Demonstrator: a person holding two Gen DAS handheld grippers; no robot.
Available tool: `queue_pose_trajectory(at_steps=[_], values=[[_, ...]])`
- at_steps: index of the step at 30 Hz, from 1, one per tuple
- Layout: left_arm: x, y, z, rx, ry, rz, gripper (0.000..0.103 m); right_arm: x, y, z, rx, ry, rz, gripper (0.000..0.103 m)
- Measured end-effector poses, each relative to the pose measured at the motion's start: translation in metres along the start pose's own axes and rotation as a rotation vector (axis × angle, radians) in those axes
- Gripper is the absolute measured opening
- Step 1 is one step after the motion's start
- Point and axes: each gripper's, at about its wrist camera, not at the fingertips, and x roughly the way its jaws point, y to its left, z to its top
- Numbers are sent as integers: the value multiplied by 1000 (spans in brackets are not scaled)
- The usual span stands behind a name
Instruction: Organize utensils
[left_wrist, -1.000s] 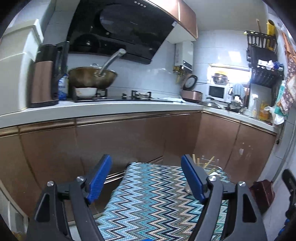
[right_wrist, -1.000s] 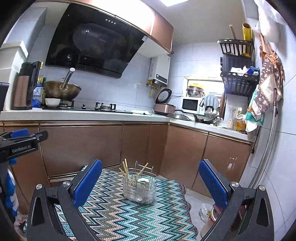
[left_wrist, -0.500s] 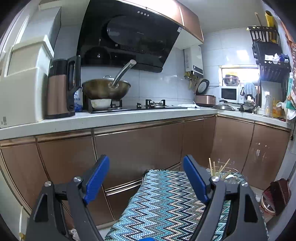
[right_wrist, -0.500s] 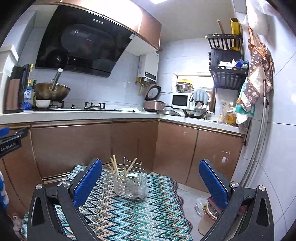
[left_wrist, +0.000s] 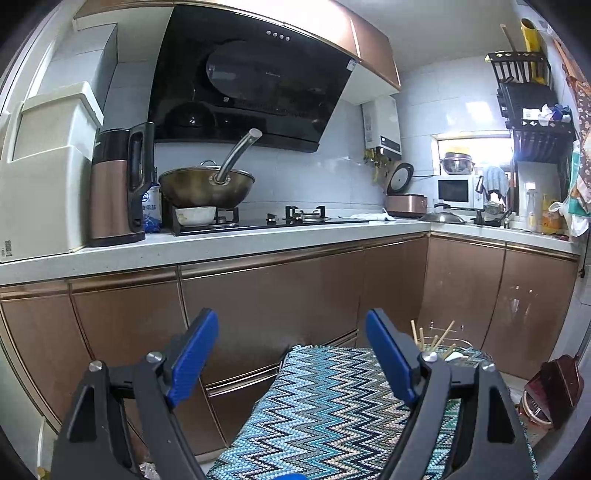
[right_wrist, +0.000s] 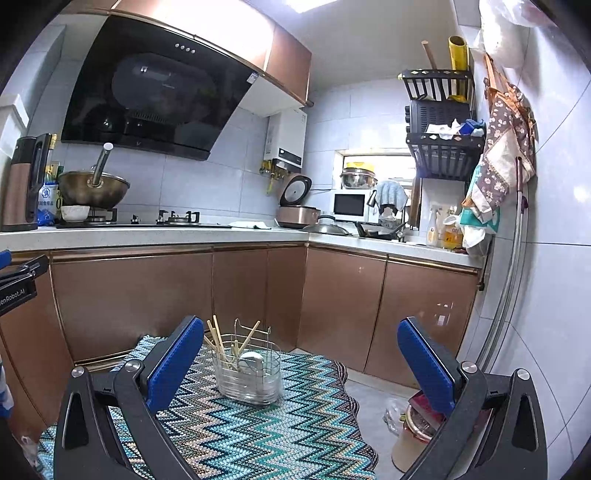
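Observation:
A clear utensil holder with a wire frame (right_wrist: 248, 373) stands on a zigzag-patterned cloth (right_wrist: 258, 435). Wooden chopsticks (right_wrist: 218, 341) and a pale spoon (right_wrist: 251, 360) stick up inside it. My right gripper (right_wrist: 301, 356) is open and empty, held level a short way in front of the holder, which sits just right of its left pad. My left gripper (left_wrist: 291, 350) is also open and empty, over the left end of the cloth (left_wrist: 325, 413). In the left wrist view the holder (left_wrist: 439, 345) peeks out behind the right finger.
Brown cabinet doors (right_wrist: 258, 295) and an L-shaped white counter (right_wrist: 147, 234) stand behind the cloth. A wok (left_wrist: 207, 188), a kettle (left_wrist: 118, 188) and a rice cooker (right_wrist: 297, 212) sit on the counter. A bin (right_wrist: 413, 435) stands on the floor at the right.
The left wrist view has swung left and tilted up, so more counter shows. The right gripper has shifted slightly, and the holder now sits further left between its fingers.

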Motion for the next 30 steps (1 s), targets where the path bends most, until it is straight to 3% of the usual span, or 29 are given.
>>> queue_pose_trajectory(at_steps=[30], values=[[11,-9,-7,12,34,-74,81,18,8,-8,-10,33,7,103]])
